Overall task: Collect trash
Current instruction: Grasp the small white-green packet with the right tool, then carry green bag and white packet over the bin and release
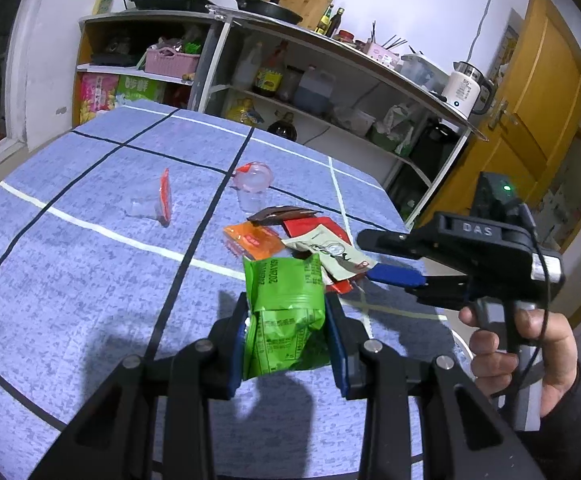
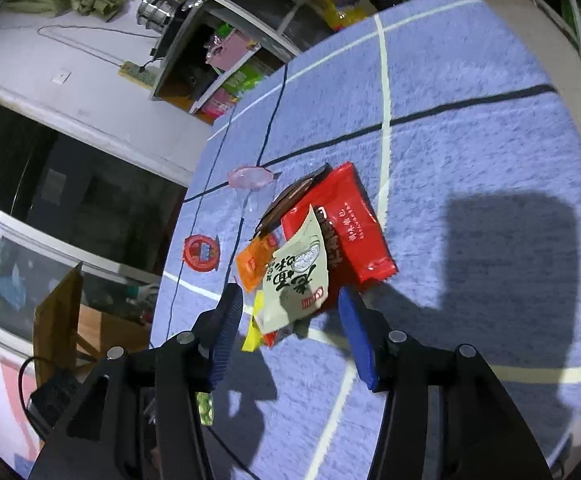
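Wrappers are heaped on the blue desk [image 1: 90, 264] near its right edge: an orange sachet [image 1: 253, 240], a brown packet [image 1: 284, 214], a red packet [image 2: 346, 220] and a cream sachet [image 2: 296, 276] printed with a bowl, overlapping one another. A clear plastic cup [image 1: 253, 184] with a pink rim lies on its side at 12 o'clock from the heap, its mouth turned toward the left wrist camera; nothing can be seen inside it. A second clear cup [image 1: 146, 204] with a red foil lid [image 1: 165, 196] lies tipped well apart at 10 o'clock; its contents cannot be told.

A green packet [image 1: 286, 312] is clamped between the jaws of the left gripper [image 1: 286, 344], raised off the desk. Its long axis runs from 6 to 12 o'clock in the left wrist view, its sealed end pointing away toward the heap.

The right gripper [image 2: 290, 332] is held with its jaws spread wide, nothing between the pads. The cream sachet lies just ahead of the gap, its long axis along the fingers, and the red packet slants from 11 to 5 o'clock. In the left wrist view this gripper is seen entering from 3 o'clock, gripped by a hand [image 1: 530, 344], its blue pads [image 1: 396, 274] beside the heap.
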A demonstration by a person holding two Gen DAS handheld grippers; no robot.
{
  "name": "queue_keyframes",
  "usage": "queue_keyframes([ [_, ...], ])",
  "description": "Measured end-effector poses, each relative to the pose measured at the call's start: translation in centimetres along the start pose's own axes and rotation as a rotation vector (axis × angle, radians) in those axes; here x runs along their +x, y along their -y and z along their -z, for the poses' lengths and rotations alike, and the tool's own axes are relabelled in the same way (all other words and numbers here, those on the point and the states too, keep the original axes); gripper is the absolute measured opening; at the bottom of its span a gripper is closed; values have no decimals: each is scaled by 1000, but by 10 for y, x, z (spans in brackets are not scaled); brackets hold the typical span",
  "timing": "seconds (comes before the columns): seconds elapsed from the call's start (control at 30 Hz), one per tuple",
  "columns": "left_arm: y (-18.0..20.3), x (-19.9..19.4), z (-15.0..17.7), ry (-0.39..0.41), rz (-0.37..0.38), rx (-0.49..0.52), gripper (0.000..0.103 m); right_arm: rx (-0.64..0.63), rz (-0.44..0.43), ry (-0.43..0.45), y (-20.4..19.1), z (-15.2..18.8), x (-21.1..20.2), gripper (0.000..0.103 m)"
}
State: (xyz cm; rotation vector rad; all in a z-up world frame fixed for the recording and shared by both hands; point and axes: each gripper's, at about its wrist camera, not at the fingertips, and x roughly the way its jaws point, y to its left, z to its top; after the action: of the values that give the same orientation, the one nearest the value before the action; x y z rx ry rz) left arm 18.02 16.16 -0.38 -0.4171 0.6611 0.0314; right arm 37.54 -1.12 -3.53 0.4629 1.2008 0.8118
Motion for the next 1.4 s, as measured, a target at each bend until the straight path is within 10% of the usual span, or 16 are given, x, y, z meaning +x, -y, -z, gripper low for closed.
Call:
queue_keyframes([
  [0.07, 0, 0, 1, -1, 0, 2, 36, -16, 15, -2, -3, 0, 4, 11],
  [0.1, 0, -1, 1, -2, 0, 2, 36, -34, 24, -10, -7, -1, 8, 7],
  [0.73, 23, 2, 1, 2, 63, 46, 36, -138, 42, 119, -5, 26, -67, 2],
  [1.4, 243, 74, 31, -182, 283, 366, 36, 69, 279, 362, 151, 115, -255, 2],
])
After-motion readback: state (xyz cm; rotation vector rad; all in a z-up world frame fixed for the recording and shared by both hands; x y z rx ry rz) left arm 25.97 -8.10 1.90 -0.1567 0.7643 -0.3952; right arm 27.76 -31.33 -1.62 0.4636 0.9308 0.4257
